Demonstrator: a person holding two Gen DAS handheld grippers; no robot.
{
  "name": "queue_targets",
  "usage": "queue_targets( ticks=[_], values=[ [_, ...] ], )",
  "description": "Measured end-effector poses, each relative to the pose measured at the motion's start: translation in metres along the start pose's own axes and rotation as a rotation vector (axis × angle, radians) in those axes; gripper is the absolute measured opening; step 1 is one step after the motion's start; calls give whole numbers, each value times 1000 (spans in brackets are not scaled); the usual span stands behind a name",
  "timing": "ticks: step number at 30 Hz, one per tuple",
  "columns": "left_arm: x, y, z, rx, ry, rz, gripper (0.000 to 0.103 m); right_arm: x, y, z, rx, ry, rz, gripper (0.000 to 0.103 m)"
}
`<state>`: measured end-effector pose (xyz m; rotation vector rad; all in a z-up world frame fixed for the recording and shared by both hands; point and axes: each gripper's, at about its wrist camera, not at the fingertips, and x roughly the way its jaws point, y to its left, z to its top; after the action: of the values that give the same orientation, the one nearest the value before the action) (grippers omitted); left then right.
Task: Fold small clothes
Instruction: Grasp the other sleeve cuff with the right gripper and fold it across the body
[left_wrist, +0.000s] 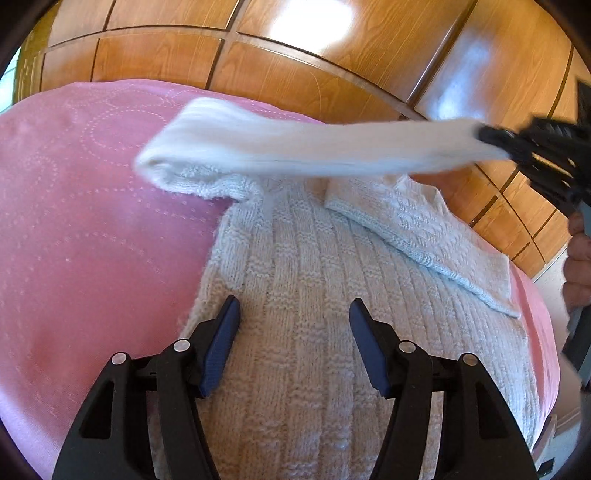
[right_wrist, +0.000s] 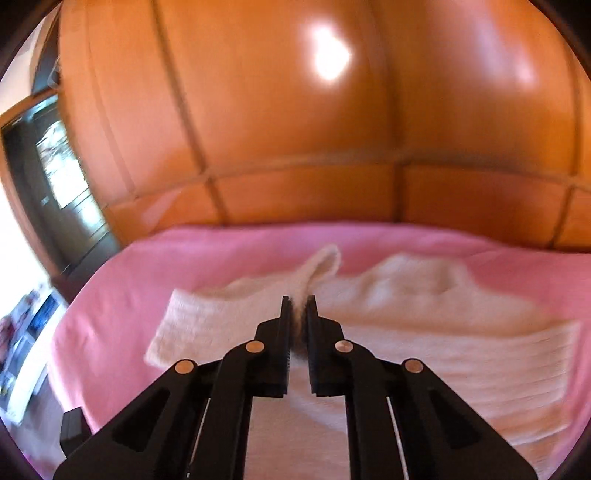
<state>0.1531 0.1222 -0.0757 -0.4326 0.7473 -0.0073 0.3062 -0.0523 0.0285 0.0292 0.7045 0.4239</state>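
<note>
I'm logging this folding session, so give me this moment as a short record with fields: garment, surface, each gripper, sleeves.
garment: white knit sweater, body lying flat
surface: pink bedspread
left gripper: open, above the sweater body, holding nothing
right gripper: shut on the lifted sleeve, stretched across above the sweater
other sleeve: folded over the body
background: wooden panel wall

Pink quilted bedspread (left_wrist: 85, 206), backed by wooden panelling (left_wrist: 295, 66); a cream knitted sweater (left_wrist: 295, 295) is laid flat on it.
</note>
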Motion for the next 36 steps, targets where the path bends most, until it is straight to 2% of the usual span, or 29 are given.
queue_targets(
  ticks=[4,9,12,15,19,21,23,25,27,30,36],
  values=[
    [2,-2,1,6,1,8,60,-15,-67,-15,95,3,-120,6],
    [3,-6,0,26,8,20,63,-15,-148,-53,244,68,-250,5],
    [5,-10,0,37,11,35,63,-9,-172,-69,295,106,-303,5],
    [6,-10,-1,40,15,42,63,-2,-194,-85,342,143,-321,5],
    [6,-15,1,54,39,68,63,4,-197,-87,308,154,-377,5],
    [5,-18,4,72,60,86,63,7,-197,-86,304,171,-368,5],
    [-2,-20,11,68,69,72,63,-6,-199,-86,287,157,-351,11],
    [-12,-22,22,65,38,33,63,-18,-195,-83,288,113,-346,34],
    [-15,-27,37,100,-3,29,63,-33,-190,-77,283,68,-328,35],
    [-6,-35,58,128,-27,33,63,-35,-170,-69,235,51,-270,36],
    [30,-55,103,158,-58,15,63,10,-138,-67,126,116,-253,39]
  ],
)
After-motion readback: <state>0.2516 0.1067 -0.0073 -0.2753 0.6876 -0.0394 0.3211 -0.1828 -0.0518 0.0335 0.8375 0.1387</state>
